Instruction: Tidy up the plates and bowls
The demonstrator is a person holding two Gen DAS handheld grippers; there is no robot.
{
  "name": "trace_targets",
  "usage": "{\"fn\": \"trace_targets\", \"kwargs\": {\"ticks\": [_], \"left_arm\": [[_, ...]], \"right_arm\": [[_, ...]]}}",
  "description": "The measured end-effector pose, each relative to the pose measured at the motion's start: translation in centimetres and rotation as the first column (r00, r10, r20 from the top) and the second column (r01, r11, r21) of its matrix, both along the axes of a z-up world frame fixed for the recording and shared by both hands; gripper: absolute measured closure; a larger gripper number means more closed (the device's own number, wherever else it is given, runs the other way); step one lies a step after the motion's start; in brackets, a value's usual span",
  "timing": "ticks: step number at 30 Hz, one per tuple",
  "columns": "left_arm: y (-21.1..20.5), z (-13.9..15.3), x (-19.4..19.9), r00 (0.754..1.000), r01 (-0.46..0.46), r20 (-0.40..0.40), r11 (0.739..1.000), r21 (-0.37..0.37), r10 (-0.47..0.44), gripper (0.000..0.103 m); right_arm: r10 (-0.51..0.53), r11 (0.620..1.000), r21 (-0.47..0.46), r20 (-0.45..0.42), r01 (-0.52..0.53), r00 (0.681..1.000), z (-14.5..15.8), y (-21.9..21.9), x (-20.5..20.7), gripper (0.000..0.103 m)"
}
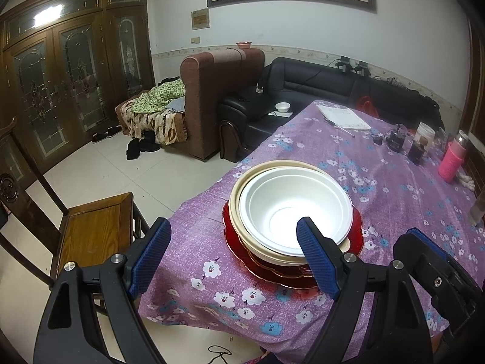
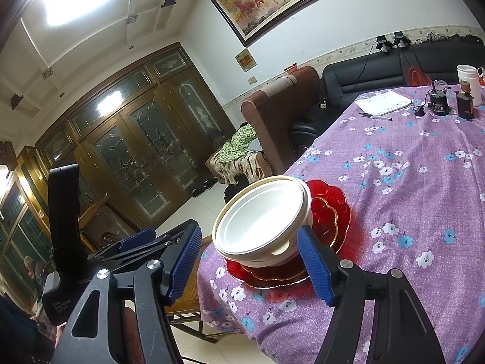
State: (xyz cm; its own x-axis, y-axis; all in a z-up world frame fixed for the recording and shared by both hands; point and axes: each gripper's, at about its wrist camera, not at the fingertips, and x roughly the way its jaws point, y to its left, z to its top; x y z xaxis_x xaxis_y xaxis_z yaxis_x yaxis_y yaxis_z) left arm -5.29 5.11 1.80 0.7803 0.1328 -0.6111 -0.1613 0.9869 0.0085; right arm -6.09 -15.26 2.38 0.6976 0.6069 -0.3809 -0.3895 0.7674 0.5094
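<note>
The stack sits near the table's (image 1: 394,182) corner, on the purple flowered cloth: a white bowl (image 1: 291,209) nested in a cream bowl (image 1: 235,200), both resting on red plates (image 1: 272,270) with gilt scalloped edges. I count two bowls and at least two plates; more I cannot tell. The left gripper (image 1: 233,254) hangs just before the stack with its jaws spread wide and nothing between them; its right finger (image 1: 316,257) crosses in front of the white bowl's near rim, though whether it touches I cannot tell, and its other finger hangs off the table edge above a wooden chair (image 1: 94,227). The right gripper (image 2: 250,261) is open too, empty, with the stack just ahead between its blue fingers (image 2: 313,264) and apart from them
</note>
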Motion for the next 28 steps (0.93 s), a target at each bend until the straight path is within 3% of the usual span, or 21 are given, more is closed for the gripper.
{"fn": "trace_targets", "kwargs": {"ticks": [10, 19, 24, 28], "left_arm": [[0.0, -0.2, 0.1, 1.000, 0.005, -0.008, 1.000, 0.004, -0.005, 0.017], [1.1, -0.4, 0.2, 1.000, 0.020, 0.000, 0.998, -0.068, -0.020, 0.017], [1.7, 0.1, 0.0, 1.000, -0.009, 0.028, 0.999, -0.051, 0.010, 0.017], [2.4, -0.3, 0.7, 0.999, -0.050, 0.000, 0.998, -0.038, 0.050, 0.017]], "right_arm": [[0.000, 1.000, -0.004, -0.001, 0.000, 1.000, 0.1, 0.0, 0.0, 0.035], [-0.006, 1.000, 0.005, -0.019, 0.006, 1.000, -0.3, 0.0, 0.3, 0.035], [-0.014, 1.000, 0.020, -0.028, 0.014, 1.000, -0.5, -0.2, 0.6, 0.035], [-0.023, 0.999, 0.024, -0.037, 0.023, 0.999, -0.6, -0.4, 0.8, 0.035]]}}
